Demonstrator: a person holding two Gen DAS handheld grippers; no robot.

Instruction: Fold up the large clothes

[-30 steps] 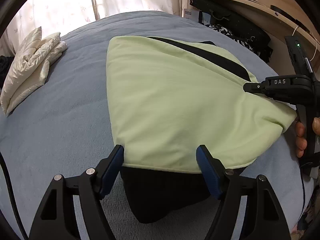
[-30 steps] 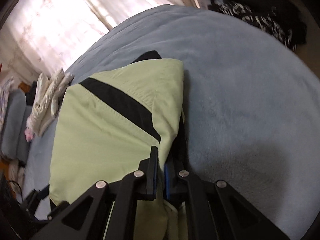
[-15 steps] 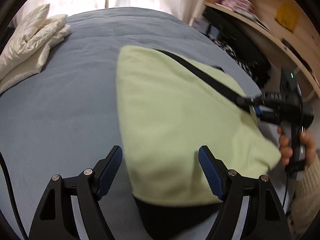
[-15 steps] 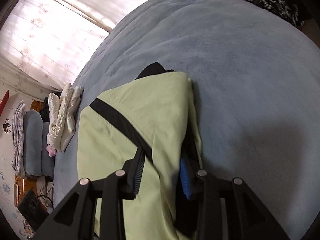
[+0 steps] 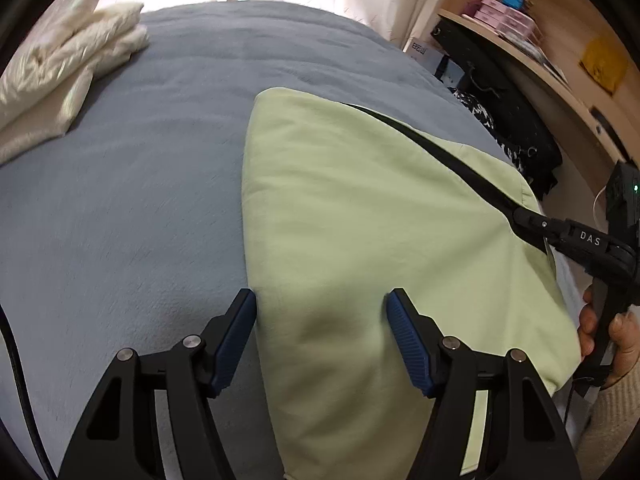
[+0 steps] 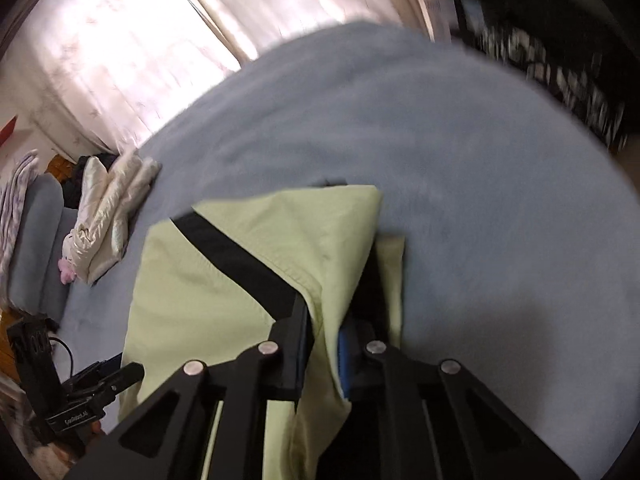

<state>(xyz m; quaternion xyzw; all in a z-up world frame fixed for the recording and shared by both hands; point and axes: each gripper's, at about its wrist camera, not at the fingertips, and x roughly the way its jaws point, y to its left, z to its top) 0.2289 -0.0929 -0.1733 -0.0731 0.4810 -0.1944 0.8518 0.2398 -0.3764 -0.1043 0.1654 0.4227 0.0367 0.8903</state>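
A pale green garment (image 5: pixel 360 220) with a black stripe (image 5: pixel 440 152) lies folded on the grey-blue bed (image 5: pixel 140 200). My left gripper (image 5: pixel 322 320) hovers over its near left edge. The jaws are closing, green cloth lies between them, and the pads do not touch it. My right gripper (image 6: pixel 324 344) is closing on a fold of the garment (image 6: pixel 248 304) at its right edge, and the pads pinch the green cloth. In the left wrist view the right gripper (image 5: pixel 528 220) meets the end of the stripe, held by a hand (image 5: pixel 624 336).
A folded cream padded jacket (image 5: pixel 68 68) lies at the bed's far left corner. A wooden shelf (image 5: pixel 560 64) and dark bags (image 5: pixel 504 96) stand along the right side. Curtains (image 6: pixel 120 48) hang behind the bed. My left gripper (image 6: pixel 116 376) shows at the lower left of the right wrist view.
The right jaws opened and came together again on the garment's right fold. The left gripper slid sideways over the garment's near edge, and the black cloth beneath it is out of view.
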